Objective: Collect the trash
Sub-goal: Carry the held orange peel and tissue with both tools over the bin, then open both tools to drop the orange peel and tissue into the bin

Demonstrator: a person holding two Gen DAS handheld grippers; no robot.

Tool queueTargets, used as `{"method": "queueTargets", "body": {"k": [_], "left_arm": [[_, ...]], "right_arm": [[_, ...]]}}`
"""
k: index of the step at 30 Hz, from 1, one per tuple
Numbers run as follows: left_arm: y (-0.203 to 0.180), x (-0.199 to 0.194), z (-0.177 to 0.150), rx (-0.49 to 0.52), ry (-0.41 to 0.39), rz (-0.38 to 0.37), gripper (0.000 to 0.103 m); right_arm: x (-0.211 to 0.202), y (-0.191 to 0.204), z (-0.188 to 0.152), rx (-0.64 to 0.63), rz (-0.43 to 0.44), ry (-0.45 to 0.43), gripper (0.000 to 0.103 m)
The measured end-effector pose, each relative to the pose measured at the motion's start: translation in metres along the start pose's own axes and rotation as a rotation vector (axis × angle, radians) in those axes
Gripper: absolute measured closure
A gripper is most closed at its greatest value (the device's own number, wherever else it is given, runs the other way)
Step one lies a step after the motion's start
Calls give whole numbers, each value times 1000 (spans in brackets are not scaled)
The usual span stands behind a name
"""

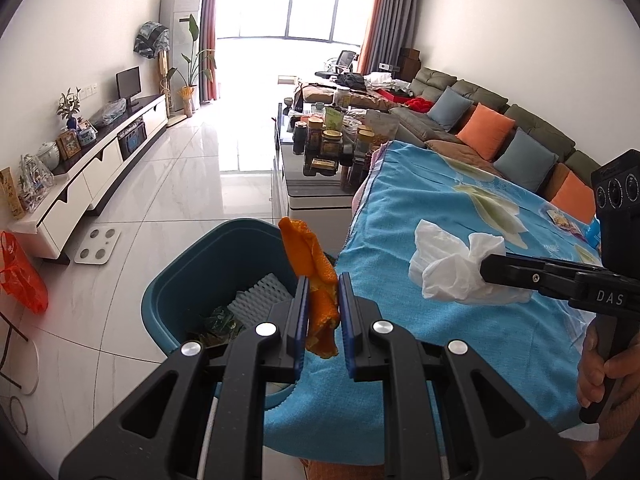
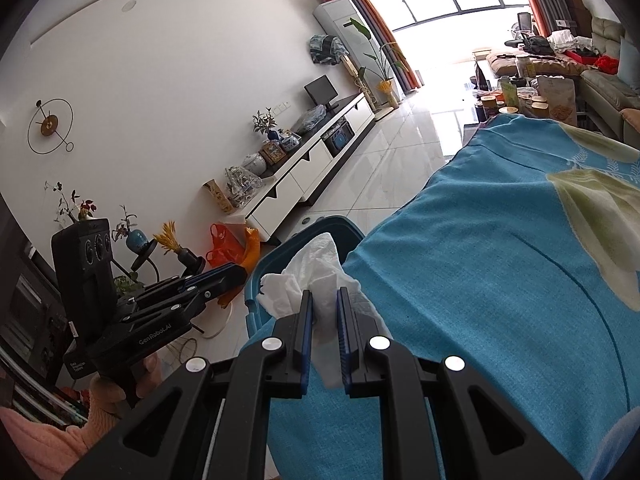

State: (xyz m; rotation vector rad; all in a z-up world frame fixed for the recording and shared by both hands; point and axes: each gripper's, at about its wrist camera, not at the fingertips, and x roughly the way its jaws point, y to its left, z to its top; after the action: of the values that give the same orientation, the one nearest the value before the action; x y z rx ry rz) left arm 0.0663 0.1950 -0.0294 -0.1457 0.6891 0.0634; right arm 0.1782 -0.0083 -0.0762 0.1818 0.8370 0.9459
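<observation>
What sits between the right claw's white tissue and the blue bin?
Only blue tablecloth separates crumpled white tissue from blue plastic bin, left wrist view.

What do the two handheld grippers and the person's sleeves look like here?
Both the left gripper and the right gripper are black plastic with blue pads on the fingers and round silver bolts. White lettering marks each body. A pink fuzzy sleeve covers the left arm.
</observation>
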Motion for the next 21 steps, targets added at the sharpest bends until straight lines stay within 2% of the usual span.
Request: {"method": "queueTargets", "body": {"k": [21], "left_arm": [[25, 6, 0, -38, 10, 59, 88]], "right_arm": [[31, 20, 18, -51, 14, 47, 92]]}}
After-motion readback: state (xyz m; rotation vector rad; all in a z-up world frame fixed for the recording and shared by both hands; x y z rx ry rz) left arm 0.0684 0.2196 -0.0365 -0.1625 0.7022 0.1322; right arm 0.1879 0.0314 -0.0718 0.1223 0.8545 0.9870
